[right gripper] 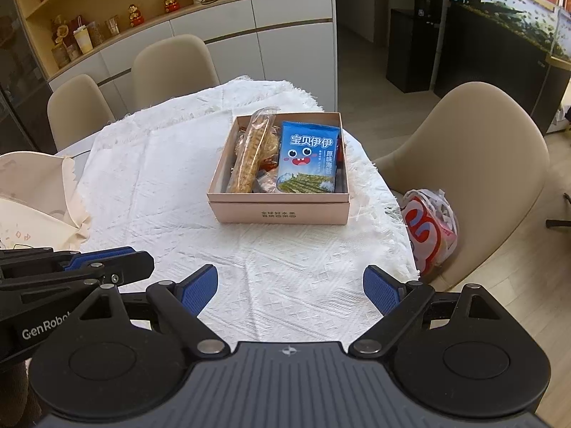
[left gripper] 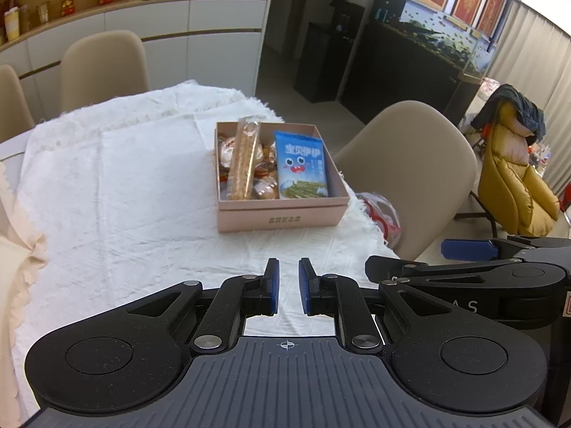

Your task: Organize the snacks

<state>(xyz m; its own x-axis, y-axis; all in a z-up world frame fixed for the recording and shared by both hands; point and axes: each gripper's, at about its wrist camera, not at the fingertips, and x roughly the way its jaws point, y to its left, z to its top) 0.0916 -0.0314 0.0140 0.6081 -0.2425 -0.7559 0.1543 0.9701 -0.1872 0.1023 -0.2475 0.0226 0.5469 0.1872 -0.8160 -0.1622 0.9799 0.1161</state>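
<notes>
A pink cardboard box (left gripper: 282, 215) (right gripper: 278, 210) stands on the white tablecloth near the table's right edge. Inside lie a blue seaweed snack packet (left gripper: 303, 166) (right gripper: 308, 157), a long clear-wrapped cracker stick (left gripper: 242, 158) (right gripper: 251, 153) and several small wrapped snacks (left gripper: 266, 178). My left gripper (left gripper: 289, 287) is empty, its jaws a narrow gap apart, above the cloth short of the box. My right gripper (right gripper: 291, 290) is wide open and empty, also short of the box. Each gripper shows in the other's view, the right (left gripper: 464, 249) and the left (right gripper: 107, 260).
Beige chairs stand at the far side (right gripper: 175, 67) and the right side (right gripper: 481, 164) of the table. A red and white plastic bag (right gripper: 428, 228) lies on the right chair. A cream cloth (right gripper: 32, 196) lies at the table's left. A cabinet with ornaments (right gripper: 214, 10) stands behind.
</notes>
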